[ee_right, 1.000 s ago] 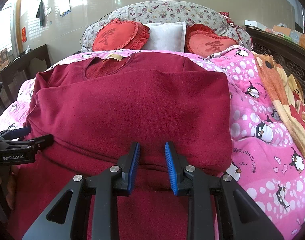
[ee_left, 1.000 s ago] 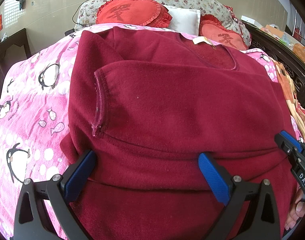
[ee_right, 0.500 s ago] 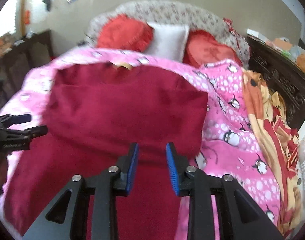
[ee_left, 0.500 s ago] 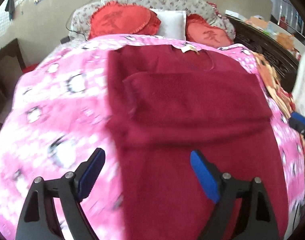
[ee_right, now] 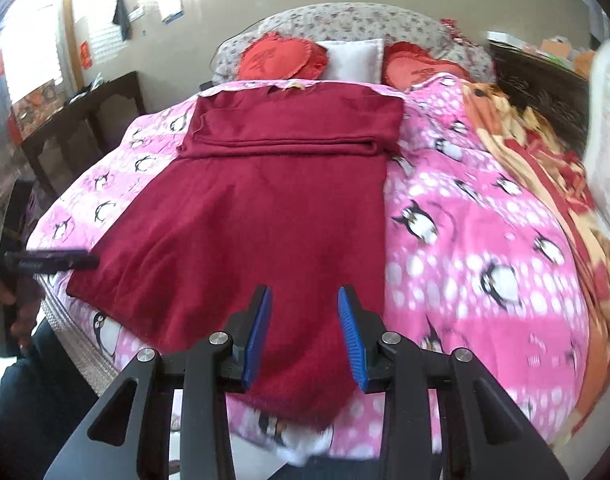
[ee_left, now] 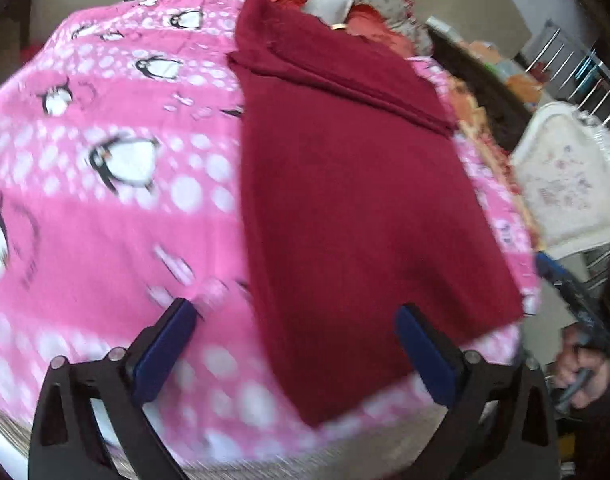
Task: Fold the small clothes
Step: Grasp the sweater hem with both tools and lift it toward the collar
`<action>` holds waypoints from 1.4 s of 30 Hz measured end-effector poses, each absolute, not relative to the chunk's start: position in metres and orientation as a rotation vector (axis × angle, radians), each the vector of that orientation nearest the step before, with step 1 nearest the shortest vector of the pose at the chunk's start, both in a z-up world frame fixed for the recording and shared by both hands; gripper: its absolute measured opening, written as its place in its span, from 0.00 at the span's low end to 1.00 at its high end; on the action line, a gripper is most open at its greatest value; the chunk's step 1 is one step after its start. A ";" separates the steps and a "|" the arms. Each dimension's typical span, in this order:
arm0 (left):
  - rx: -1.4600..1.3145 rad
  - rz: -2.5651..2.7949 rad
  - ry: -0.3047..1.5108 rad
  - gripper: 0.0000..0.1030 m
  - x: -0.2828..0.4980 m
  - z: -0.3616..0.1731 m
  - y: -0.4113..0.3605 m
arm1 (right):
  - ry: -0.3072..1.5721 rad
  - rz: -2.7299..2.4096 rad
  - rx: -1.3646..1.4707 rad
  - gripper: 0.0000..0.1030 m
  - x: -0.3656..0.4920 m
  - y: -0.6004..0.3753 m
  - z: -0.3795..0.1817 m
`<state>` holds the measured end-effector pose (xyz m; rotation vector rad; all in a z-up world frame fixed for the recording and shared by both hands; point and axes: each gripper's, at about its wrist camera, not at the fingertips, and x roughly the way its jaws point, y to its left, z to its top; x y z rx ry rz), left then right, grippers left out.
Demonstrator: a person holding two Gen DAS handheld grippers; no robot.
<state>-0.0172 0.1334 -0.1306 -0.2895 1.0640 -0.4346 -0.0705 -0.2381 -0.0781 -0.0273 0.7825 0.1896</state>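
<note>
No text can be read for certain. The red heart-shaped cushion [ee_right: 283,58] at the head of the bed carries a darker embroidered character, too blurred to make out. A small tan label [ee_right: 295,86] sits at the maroon sweater's [ee_right: 265,208] neckline, its print illegible. Papers on the wall [ee_right: 171,12] and red notices by the window [ee_right: 85,54] are unreadable.

Maroon top [ee_right: 265,216] on penguin blanket [ee_right: 485,248]

Left gripper [ee_left: 295,344] wide open; right gripper [ee_right: 305,334] slightly parted.
</note>
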 end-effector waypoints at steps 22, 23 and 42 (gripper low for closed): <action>-0.465 -0.504 1.049 0.50 -0.023 -0.130 0.127 | 0.835 0.133 0.166 0.04 -0.116 -0.272 -0.094; -0.460 -0.492 1.049 0.47 -0.024 -0.131 0.129 | 0.849 0.138 0.199 0.04 -0.117 -0.274 -0.099; -0.439 -0.442 1.029 0.56 -0.032 -0.132 0.127 | 0.887 0.311 0.767 0.00 -0.105 -0.315 -0.159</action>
